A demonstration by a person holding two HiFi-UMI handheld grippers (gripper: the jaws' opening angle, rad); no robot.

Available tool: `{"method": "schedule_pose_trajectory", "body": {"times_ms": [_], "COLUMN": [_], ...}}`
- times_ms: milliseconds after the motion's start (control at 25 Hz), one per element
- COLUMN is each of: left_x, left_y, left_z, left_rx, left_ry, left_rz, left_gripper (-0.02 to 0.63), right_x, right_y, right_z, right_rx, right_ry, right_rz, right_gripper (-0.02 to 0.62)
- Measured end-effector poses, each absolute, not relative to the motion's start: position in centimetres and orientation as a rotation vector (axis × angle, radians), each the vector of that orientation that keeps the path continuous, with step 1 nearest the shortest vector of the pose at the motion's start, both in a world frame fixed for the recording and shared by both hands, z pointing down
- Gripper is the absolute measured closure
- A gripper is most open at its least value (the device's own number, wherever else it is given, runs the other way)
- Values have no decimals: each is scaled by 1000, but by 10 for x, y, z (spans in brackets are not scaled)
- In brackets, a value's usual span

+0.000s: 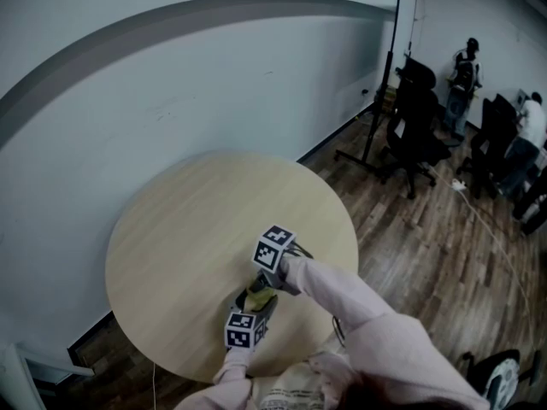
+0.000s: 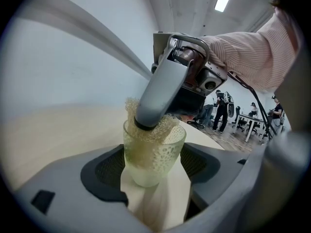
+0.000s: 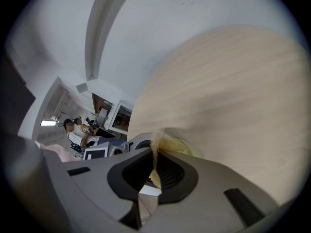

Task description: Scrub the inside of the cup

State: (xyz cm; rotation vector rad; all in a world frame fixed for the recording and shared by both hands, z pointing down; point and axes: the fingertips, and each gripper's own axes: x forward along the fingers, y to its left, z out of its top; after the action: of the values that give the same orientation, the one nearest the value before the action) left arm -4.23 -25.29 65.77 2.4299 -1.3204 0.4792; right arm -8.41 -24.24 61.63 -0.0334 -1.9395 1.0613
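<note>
A pale yellow-green translucent cup (image 2: 151, 159) stands upright on the round wooden table (image 1: 188, 229), near its front edge. My left gripper (image 2: 153, 168) is shut on the cup, one pad on each side of it. From above, my right gripper (image 2: 160, 98) reaches down into the cup's mouth, shut on a yellowish netted sponge (image 2: 167, 126) that fills the rim. In the right gripper view the sponge (image 3: 154, 152) shows as a thin squeezed strip between the jaws of my right gripper (image 3: 154, 171), with the cup's rim (image 3: 183, 147) just beyond. In the head view the cup (image 1: 259, 298) sits between both grippers.
The table stands against a white wall (image 1: 171, 75). To the right lies a wood floor (image 1: 444, 246) with black office chairs (image 1: 414, 126) and people (image 1: 466, 75) at the far end. A cable (image 1: 487, 220) runs across the floor.
</note>
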Motion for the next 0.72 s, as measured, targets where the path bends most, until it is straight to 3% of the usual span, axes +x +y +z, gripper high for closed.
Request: {"method": "schedule_pose_trajectory", "body": {"times_ms": [440, 720], "left_x": [-41, -40], "left_y": [-254, -256], "left_z": [659, 660], "left_rx": [2431, 2428], "left_ry": [-1332, -1328], "left_rz": [485, 489], "left_gripper": [256, 256], "right_x": [-75, -71], "right_y": [-248, -247], "right_z": [616, 608], "right_rx": [8, -53], "right_ry": [-1956, -1980], "right_rz": [1134, 989], "right_gripper": [568, 568]}}
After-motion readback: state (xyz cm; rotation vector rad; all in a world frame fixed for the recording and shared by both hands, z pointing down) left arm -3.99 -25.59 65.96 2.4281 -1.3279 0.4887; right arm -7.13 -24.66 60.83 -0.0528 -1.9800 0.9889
